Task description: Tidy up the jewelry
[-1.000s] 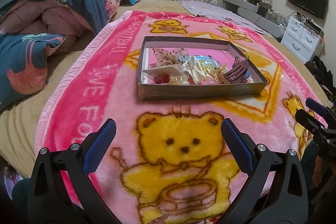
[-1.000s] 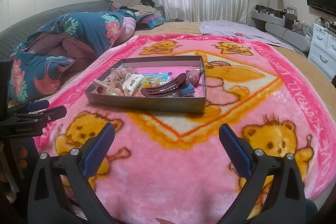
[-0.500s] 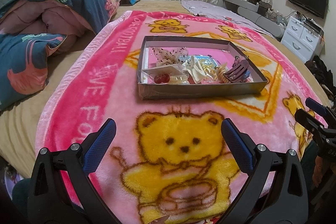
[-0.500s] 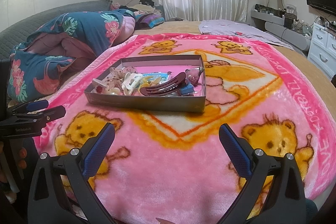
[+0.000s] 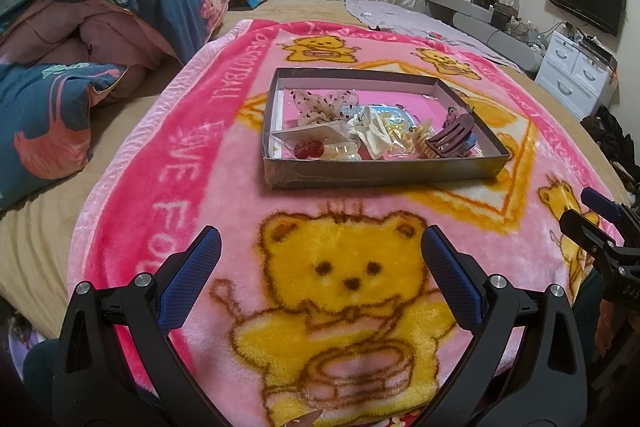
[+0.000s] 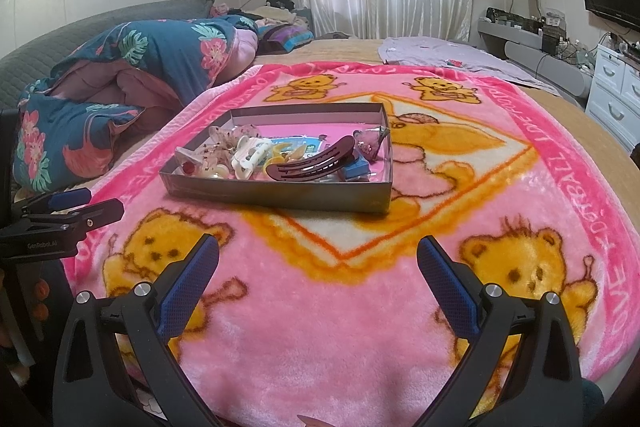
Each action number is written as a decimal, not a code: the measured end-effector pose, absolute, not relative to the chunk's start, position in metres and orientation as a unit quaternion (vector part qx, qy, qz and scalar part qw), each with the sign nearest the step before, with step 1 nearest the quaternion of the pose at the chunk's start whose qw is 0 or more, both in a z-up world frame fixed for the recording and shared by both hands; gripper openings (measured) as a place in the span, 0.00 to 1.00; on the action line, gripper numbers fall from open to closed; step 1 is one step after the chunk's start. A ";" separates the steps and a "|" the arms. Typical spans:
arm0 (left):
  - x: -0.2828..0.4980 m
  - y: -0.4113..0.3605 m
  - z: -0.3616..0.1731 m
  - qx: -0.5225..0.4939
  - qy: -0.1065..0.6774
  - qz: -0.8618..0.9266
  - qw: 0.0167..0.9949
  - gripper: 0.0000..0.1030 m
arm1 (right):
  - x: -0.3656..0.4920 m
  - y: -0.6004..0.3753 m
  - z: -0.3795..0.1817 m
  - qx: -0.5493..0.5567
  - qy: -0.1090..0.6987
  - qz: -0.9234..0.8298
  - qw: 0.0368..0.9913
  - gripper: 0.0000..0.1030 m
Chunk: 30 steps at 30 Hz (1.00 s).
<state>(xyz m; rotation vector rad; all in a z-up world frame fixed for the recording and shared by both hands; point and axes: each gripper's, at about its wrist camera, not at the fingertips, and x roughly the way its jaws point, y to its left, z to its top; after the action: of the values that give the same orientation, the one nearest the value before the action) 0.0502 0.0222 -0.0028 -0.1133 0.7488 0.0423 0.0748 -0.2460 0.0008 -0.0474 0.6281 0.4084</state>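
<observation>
Both grippers hover low over the near edge of the pink bear blanket, w/ nothing between the fingers. Left gripper: jaws spread wide, blue pads facing each other across the big yellow bear print. Right gripper: same, wide apart, empty, plain pink fleece showing in the gap. In the left view the right gripper's tips poke in at 3 o'clock; in the right view the left one sits at 9 o'clock.

The jewelry tray, a shallow grey box, lies flat on the blanket at approx 12 o'clock from the left gripper and 11 o'clock from the right, well apart from both. Inside, a loose jumble:
- maroon claw clip at the tray's 4 o'clock corner (left view), leaning on a beige clip beside it
- long maroon hair clip along the near side in the right view, touching a small blue piece
- white clip mid-tray
- red cherry piece on a card near the front wall
- sheer spotted bow toward the back

Far half of the tray floor is bare pink. Folded floral quilt at 10 o'clock, off the blanket. White dresser and TV at 2 o'clock.
</observation>
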 end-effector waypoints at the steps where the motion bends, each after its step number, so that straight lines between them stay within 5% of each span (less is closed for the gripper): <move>1: 0.051 0.021 -0.003 -0.055 0.366 0.020 0.929 0.91 | 0.075 -0.246 0.001 -0.023 0.307 0.199 0.930 0.96; 30: 0.057 0.020 -0.010 -0.064 0.384 0.022 0.921 0.91 | 0.085 -0.255 -0.001 -0.024 0.313 0.171 0.934 0.96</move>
<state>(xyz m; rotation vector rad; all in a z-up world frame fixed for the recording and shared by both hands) 0.0573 0.0195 -0.0101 -0.1317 0.7900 0.0450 0.0849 -0.2548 -0.0012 -0.0486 0.6410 0.3501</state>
